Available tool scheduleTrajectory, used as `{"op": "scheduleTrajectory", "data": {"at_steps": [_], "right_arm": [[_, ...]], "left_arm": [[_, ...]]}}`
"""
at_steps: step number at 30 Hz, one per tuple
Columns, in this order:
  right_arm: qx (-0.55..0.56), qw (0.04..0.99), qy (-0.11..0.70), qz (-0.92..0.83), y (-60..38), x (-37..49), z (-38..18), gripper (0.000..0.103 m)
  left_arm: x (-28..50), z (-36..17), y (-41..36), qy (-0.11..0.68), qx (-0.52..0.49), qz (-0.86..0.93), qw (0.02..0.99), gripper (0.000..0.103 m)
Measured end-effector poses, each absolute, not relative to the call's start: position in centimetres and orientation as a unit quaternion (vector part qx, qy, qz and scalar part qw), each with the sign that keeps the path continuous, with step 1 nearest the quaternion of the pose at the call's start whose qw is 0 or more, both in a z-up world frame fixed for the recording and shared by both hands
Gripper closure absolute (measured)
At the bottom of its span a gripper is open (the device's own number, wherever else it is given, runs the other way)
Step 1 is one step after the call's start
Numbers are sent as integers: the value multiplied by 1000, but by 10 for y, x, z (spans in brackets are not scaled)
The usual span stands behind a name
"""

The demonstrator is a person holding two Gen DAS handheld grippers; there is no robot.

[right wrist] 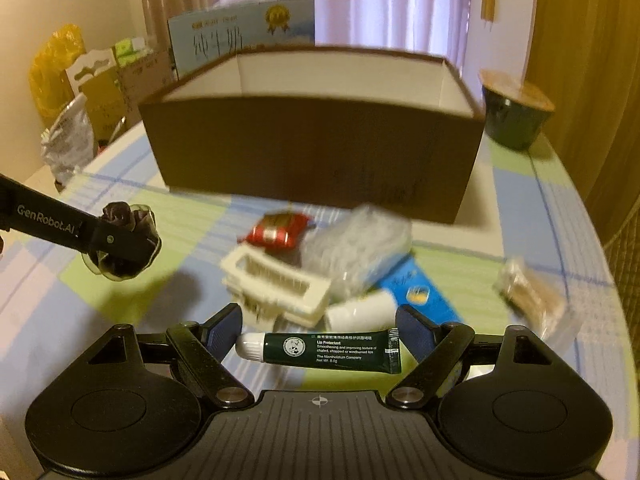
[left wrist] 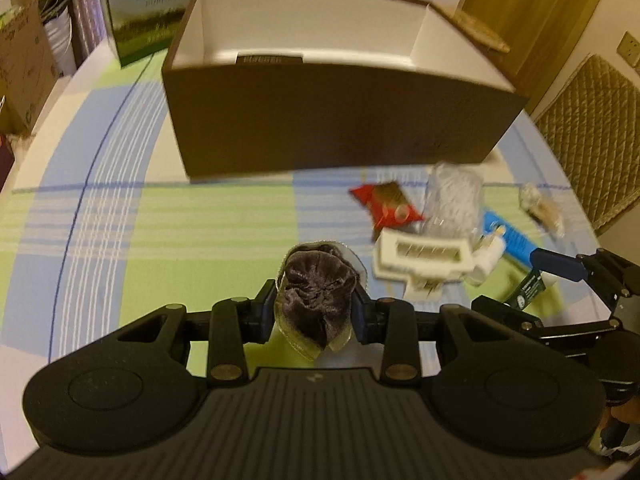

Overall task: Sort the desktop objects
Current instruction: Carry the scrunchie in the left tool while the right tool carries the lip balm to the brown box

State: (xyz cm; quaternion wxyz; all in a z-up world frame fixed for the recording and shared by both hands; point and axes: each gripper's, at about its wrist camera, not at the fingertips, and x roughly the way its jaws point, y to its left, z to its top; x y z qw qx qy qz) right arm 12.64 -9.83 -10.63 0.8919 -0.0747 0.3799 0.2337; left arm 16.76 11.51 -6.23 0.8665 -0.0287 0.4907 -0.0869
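probably a home; curtains (right wrist: pixel 384 0), checked tablecloth (left wrist: pixel 120 216)

Tablecloth (left wrist: pixel 168 216) seen checked in green, blue and white, thin dark blue lines across. Box (left wrist: pixel 344 120) seen brown outside, white inside. Dark brown wrinkly lump in clear wrap (left wrist: pixel 318 296) seen. Red packet (right wrist: pixel 280 230) seen. Cream white comb (right wrist: pixel 276 284) seen. Dark green tube (right wrist: pixel 320 350) seen, white cap, white letters. Blue flat pack (right wrist: pixel 424 292) seen. Gripper pads (right wrist: pixel 226 326) seen dark blue, arms black.

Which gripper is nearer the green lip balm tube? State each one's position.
Right. The right gripper straddles the green lip balm tube, open. The left gripper is off to its left, holding a dark wrapped snack.
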Motion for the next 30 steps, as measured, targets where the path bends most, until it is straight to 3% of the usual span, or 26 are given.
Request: {"op": "scheduleTrajectory", "data": {"at_steps": [20,30], "right_arm": [[-58,912,297,276,-88,216,-25,22],[-70,905,315,277,-63,314,-32,22]], "left_arm": [[239,12,105,398,-17,-111,910,72],[328,10,100,404,-9,-118,907,72]]}}
